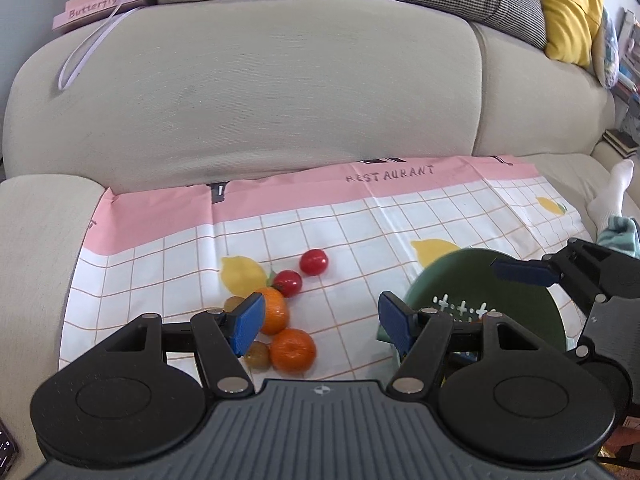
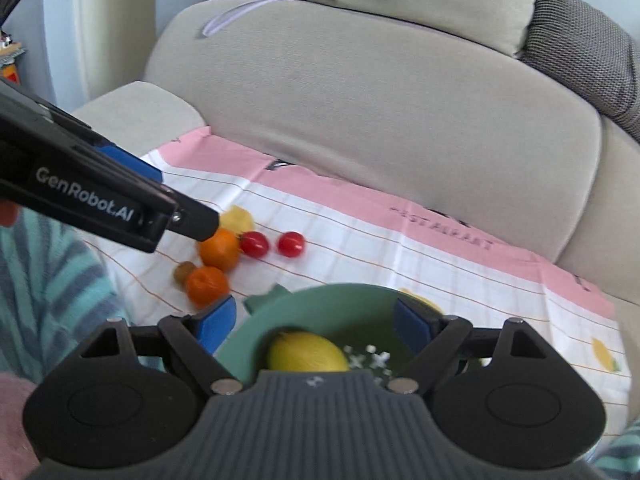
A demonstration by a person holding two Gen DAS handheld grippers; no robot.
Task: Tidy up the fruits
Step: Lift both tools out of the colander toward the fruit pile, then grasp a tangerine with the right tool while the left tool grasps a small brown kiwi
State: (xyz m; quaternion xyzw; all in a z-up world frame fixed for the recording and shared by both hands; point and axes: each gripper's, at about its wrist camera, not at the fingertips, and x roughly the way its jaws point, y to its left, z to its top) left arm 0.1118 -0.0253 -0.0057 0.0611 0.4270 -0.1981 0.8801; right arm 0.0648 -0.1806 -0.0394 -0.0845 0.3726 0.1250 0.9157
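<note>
Here's the left gripper (image 1: 320,320) hanging over the checked cloth (image 1: 360,232) with its blue pads spread wide and nothing between them, just bare cloth showing in the gap. Right beside its left pad sits the fruit cluster: one orange (image 1: 274,310) partly tucked behind that pad, a second orange (image 1: 293,350) nearer the claw's body, and two small brownish-green fruits, one (image 1: 234,304) peeking above the pad and one (image 1: 258,354) below it. Just beyond the pad tip, a red tomato (image 1: 287,283), and a second tomato (image 1: 314,262) a little further out, the two close but apart. Off the left claw's right pad lies the green bowl (image 1: 448,276), its rim passing behind that pad. Over to the right gripper (image 2: 318,322): fingers parted wide, hovering above that same bowl, one pad outside its near-left rim and the other over its right side. Nothing pinched here either, because the yellow lemon (image 2: 306,352) lies loose on the bowl floor, below and between the pads, next to the white cross-shaped holes. Ahead and to the left of this claw the oranges and tomatoes wait on the cloth, with the left gripper's black arm reaching in above them, and a striped teal sleeve (image 2: 48,280) at the left edge
</note>
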